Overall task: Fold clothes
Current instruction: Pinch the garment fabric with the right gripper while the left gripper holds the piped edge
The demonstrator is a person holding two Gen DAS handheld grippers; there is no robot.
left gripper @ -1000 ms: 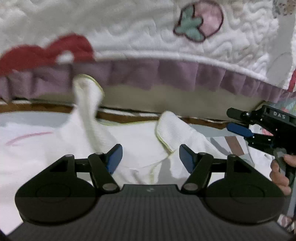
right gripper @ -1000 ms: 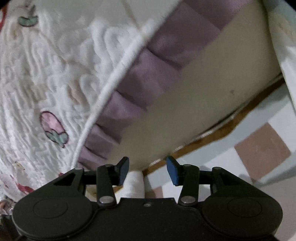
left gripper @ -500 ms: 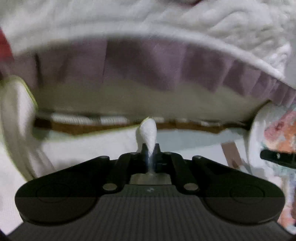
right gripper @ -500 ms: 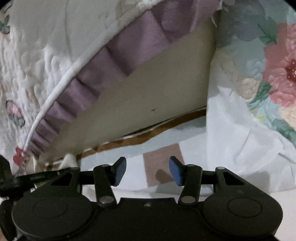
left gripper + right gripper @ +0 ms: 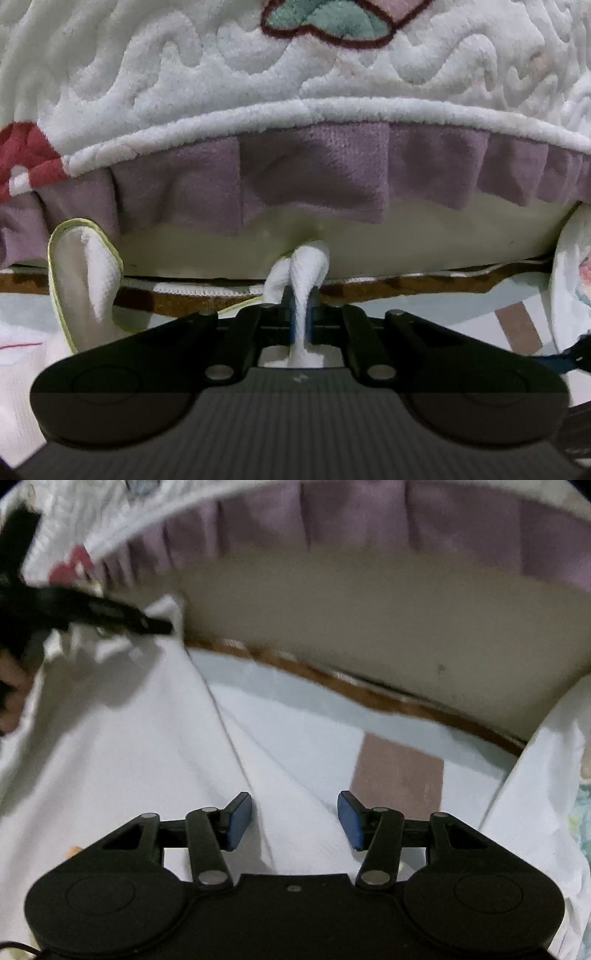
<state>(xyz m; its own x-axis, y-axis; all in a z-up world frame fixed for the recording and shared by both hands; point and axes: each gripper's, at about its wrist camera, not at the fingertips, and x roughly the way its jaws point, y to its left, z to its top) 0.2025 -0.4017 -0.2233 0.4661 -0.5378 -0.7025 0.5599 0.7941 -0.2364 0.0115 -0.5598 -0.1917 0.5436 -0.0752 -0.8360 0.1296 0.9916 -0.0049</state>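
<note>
A pinched ridge of the white garment point(image 5: 308, 280) is being clamped between the nearly closed jaws of the left gripper point(image 5: 301, 314), with the fabric bunching up just ahead of the fingertips and trailing back under the gripper body. Off to that gripper's left, a yellow-trimmed part of the same garment point(image 5: 83, 284) is being seen standing up in a loop. Straight ahead and above, a white quilted blanket point(image 5: 258, 85) with a purple ruffle point(image 5: 314, 173) is being shown hanging over a beige panel point(image 5: 443, 236). The right gripper point(image 5: 294, 821) is being held with jaws wide apart, having just been opening, and nothing is being pressed by the blue pads point(image 5: 349, 819); a fold of the white garment point(image 5: 147, 746) is lying between and below them, spread out to that gripper's left. Ahead and to the right of it, a pale blue bedsheet point(image 5: 295, 716) with a brown square point(image 5: 399, 775) is being seen, partly blurred. At the far upper left of the right wrist view, the left gripper point(image 5: 159, 626) is being seen at the garment's raised edge.
</note>
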